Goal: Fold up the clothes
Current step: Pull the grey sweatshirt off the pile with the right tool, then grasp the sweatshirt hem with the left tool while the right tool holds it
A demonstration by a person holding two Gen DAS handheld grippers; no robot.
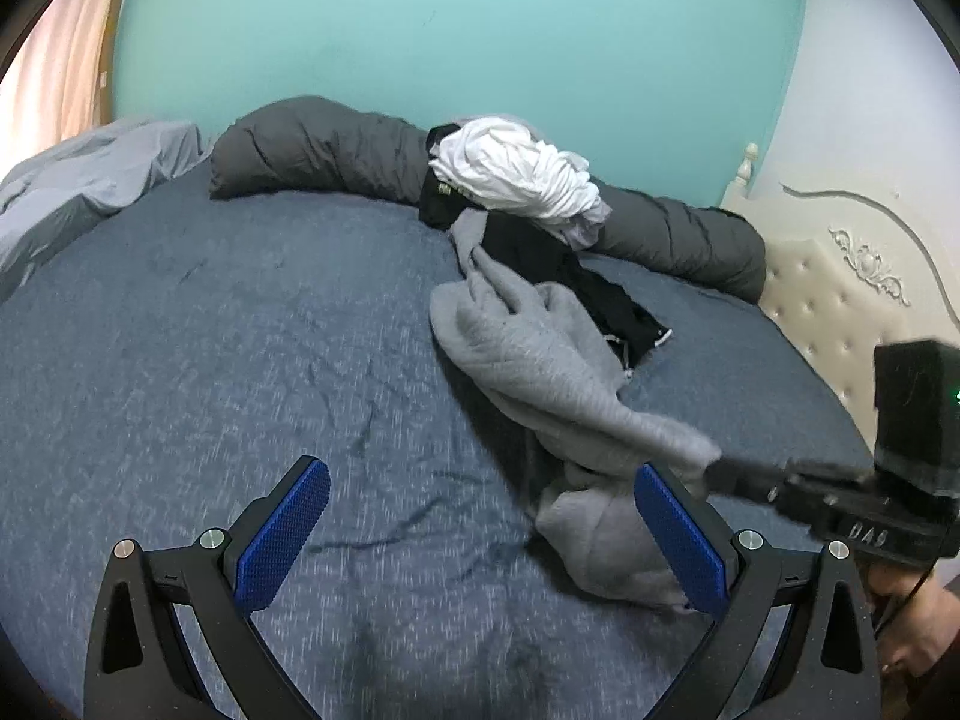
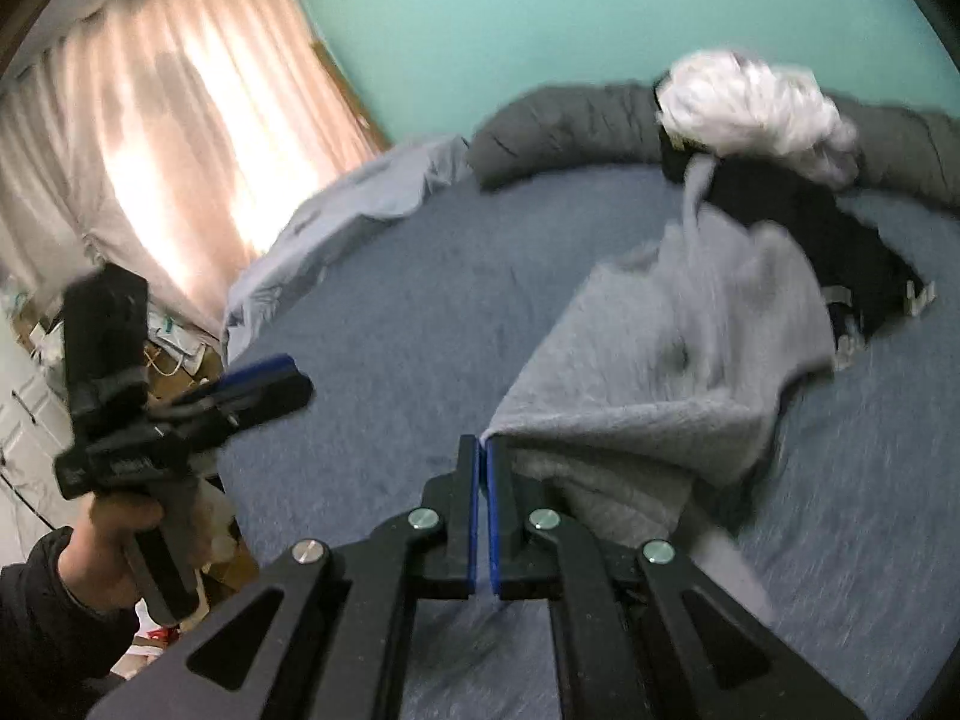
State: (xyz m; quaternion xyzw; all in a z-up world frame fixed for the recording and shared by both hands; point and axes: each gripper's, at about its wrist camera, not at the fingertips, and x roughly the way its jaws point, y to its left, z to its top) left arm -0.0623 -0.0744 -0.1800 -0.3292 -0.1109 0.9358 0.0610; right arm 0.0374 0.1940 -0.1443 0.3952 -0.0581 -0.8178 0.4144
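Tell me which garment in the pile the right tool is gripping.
The grey fleece garment: its edge is pinched in the right tool, while the white garment and black garment lie farther back, untouched.

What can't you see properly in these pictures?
- Grey sweater, right wrist view: smeared by motion blur; its shape is unclear.
- Black garment, left wrist view: partly buried under the white garment and the sweater.
- Right gripper: how much cloth it pinches is hidden.
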